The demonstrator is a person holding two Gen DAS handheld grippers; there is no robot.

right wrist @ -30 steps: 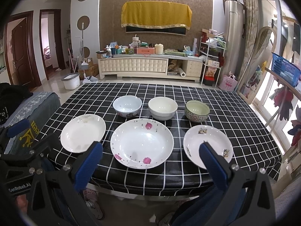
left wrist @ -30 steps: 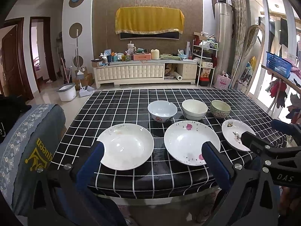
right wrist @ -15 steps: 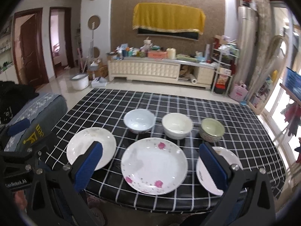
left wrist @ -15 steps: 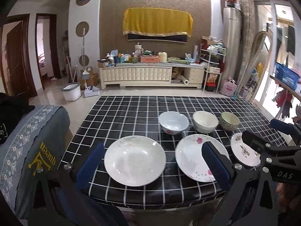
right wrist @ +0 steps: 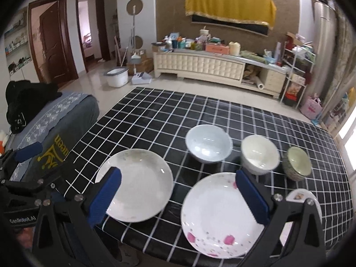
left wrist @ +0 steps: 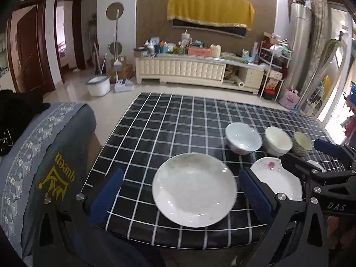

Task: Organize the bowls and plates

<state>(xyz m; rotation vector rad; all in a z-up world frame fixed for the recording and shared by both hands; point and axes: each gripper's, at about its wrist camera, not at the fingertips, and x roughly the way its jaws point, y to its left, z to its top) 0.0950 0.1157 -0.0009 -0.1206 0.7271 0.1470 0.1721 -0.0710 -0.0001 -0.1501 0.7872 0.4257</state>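
Note:
On the black checked tablecloth (left wrist: 169, 120) three plates lie in a front row: a plain white plate (left wrist: 193, 189) (right wrist: 138, 184), a pink-flowered plate (left wrist: 273, 182) (right wrist: 218, 215) and a small patterned plate (right wrist: 300, 197), mostly hidden. Behind them stand a blue-white bowl (left wrist: 243, 138) (right wrist: 209, 143), a cream bowl (left wrist: 278, 141) (right wrist: 259, 153) and a green bowl (left wrist: 301, 143) (right wrist: 297, 162). My left gripper (left wrist: 180, 173) is open, hovering before the white plate. My right gripper (right wrist: 178, 173) is open, between the white and flowered plates. Neither touches anything.
A grey-covered seat (left wrist: 44, 155) with a black garment stands close to the table's left edge. Beyond the table are tiled floor, a white bucket (left wrist: 99, 85), a cluttered cream cabinet (left wrist: 189, 69) and a shelf rack (left wrist: 273, 66). The table's far half carries nothing.
Both views have swung left and drawn nearer to the table, so the dishes sit further right and larger. The dishes have not moved. Both grippers remain open.

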